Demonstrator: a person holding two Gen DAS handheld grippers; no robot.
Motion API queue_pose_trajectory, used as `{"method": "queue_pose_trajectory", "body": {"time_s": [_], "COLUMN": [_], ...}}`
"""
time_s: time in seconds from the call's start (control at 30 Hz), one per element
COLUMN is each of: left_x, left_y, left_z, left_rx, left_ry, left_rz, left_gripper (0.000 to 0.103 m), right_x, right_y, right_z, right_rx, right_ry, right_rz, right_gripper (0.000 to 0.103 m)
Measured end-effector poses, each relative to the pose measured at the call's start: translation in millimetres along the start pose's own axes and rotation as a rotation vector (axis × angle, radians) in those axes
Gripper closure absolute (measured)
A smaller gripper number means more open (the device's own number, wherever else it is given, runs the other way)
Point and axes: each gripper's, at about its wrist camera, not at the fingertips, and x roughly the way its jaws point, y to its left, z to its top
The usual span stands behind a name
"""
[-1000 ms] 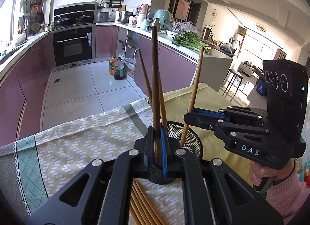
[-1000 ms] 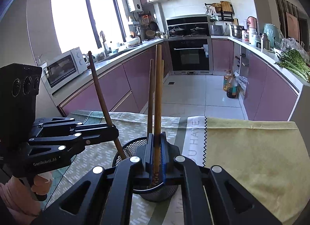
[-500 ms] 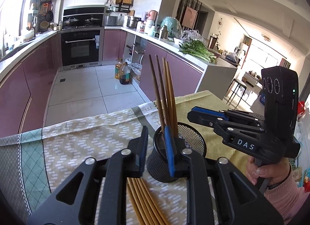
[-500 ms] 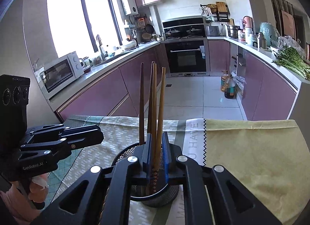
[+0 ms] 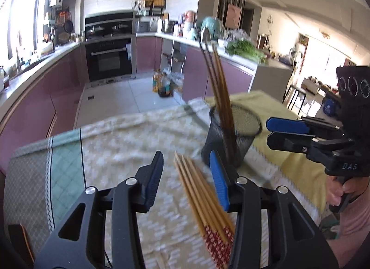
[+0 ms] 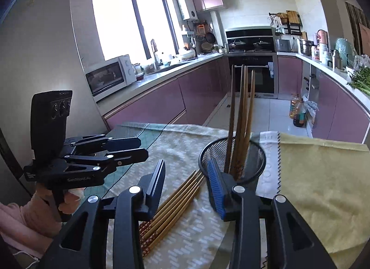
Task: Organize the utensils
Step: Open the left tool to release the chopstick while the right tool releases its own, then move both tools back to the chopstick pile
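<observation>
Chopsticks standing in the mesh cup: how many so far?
4, going by the right wrist view: the chopsticks stand bunched together, leaning in the mesh cup. They overlap, so one more may be hidden.

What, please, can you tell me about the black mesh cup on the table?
The black mesh cup is a round holder of what looks like wire mesh, with a solid rim at its open top. It stands upright on the patterned tablecloth. Four brown chopsticks stand in it, leaning on the rim. A bundle of loose chopsticks lies on the cloth beside it; contact is unclear. Neither tool grips it.
</observation>
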Motion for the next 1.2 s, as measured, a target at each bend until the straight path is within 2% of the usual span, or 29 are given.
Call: {"method": "queue_pose_trajectory", "body": {"time_s": [0.17, 0.27, 0.63, 1.2], "left_x": [27.0, 35.0, 43.5, 56.8], "left_y": [6.7, 9.3, 4.6, 3.5], "left_z": [-37.1, -53.8, -66.0, -63.9], "left_rx": [-0.031, -0.035, -0.024, -0.018], "left_ry": [0.136, 0.175, 0.209, 0.234], "left_rz": [-0.002, 0.000, -0.002, 0.004], "left_gripper": [0.063, 0.064, 0.062, 0.062], "right_x": [31.4, 44.3, 51.8, 65.8], "right_y": [2.9, 4.7, 14.2, 20.4], "right_z": [-32.7, -45.4, -58.4, -65.5], "right_rx": [0.051, 0.076, 0.077, 0.058], "right_ry": [0.116, 0.157, 0.193, 0.231], "right_rz": [0.017, 0.023, -0.001, -0.037], "right_gripper": [0.067, 0.067, 0.067, 0.067]}}
